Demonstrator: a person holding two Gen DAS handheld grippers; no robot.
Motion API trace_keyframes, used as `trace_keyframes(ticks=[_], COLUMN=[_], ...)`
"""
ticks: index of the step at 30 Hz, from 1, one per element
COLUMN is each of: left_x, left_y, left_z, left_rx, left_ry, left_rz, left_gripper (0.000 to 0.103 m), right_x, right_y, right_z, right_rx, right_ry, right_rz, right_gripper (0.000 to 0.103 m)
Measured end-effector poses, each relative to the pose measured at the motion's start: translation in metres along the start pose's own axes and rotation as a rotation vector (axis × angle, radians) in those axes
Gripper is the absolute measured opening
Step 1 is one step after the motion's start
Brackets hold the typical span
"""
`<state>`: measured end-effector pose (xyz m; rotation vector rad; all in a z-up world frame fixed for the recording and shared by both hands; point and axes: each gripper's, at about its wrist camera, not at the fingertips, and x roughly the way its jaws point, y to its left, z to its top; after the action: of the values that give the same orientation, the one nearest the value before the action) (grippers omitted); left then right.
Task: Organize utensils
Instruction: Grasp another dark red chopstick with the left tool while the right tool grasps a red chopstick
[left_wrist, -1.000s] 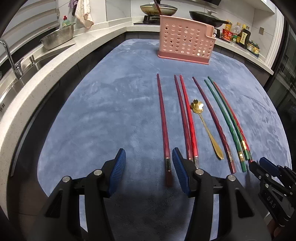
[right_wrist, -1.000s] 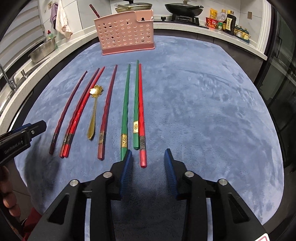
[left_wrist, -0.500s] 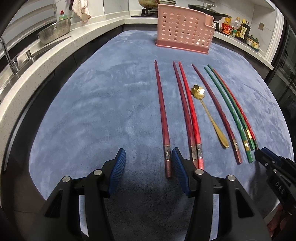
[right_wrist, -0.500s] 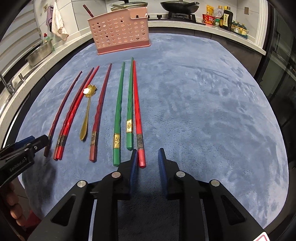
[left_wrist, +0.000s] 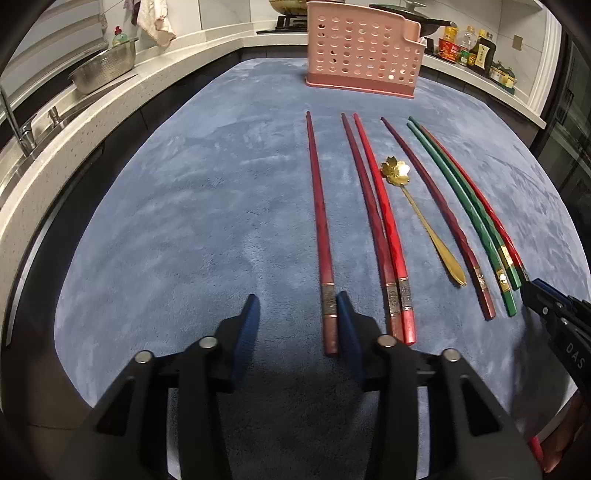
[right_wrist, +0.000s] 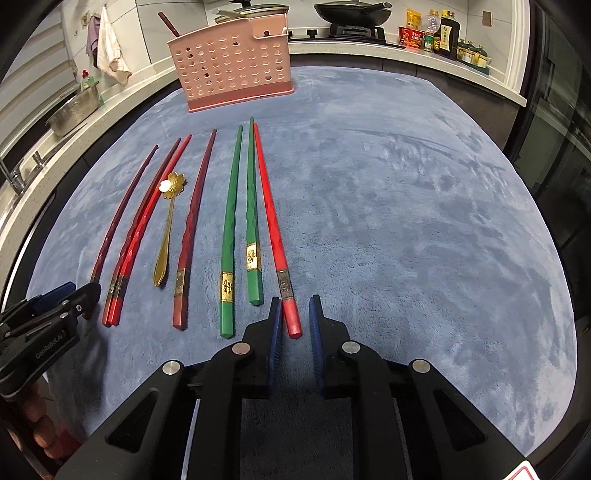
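Several chopsticks and a gold flower-bowl spoon (left_wrist: 424, 225) lie side by side on a blue mat (left_wrist: 203, 206). The leftmost dark red chopstick (left_wrist: 320, 221) has its near end between the fingers of my left gripper (left_wrist: 297, 295), close against the right pad; the left pad stands well apart, and the jaws are closing. The rightmost bright red chopstick (right_wrist: 271, 221) ends between the fingers of my right gripper (right_wrist: 294, 298), whose jaws are closing with a small gap still showing. Two green chopsticks (right_wrist: 231, 221) lie just left of it.
A pink perforated utensil holder (right_wrist: 232, 66) stands at the mat's far end with one dark chopstick in it. A steel colander (left_wrist: 103, 70) and a sink faucet (left_wrist: 14, 122) sit on the left counter. Pans and bottles (right_wrist: 439, 35) line the back.
Both pairs of jaws have narrowed, the right one more. The bright red chopstick's end now sits deeper between the right fingers. Neither gripper has shifted much.
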<state>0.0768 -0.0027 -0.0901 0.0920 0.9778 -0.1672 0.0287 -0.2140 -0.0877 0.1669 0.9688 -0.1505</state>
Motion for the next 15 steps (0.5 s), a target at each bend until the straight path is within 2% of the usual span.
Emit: trace_keyframes(ticks=[4,6,9,15], left_x=[-0.0008,-0.0011,-0.0019,-0.0034], left_y=[0.0023,0.0032,0.0033,0.004], left_z=[0.0003,0.0003,-0.0001,-0.0001], left_rx=[-0.005,-0.008,-0.01,-0.011], left_ry=[-0.001,-0.001,-0.002,0.003], left_rz=[-0.007,-0.014,-0.021,-0.032], left_gripper=[0.026,0.017,0.01,0.007], right_x=[0.0005,0.0008,0.0001,-0.0037], right_y=[0.0011,0.0011,0.0004,-0.0015], right_z=[0.0006,0.001,0.0015,0.0008], right_rx=[-0.001,0.0,0.004,0.013], right_ry=[-0.001,-0.001,0.001,-0.001], right_rz=[0.0,0.003,0.009,0.019], right_gripper=[0.014,0.013,0.01,0.009])
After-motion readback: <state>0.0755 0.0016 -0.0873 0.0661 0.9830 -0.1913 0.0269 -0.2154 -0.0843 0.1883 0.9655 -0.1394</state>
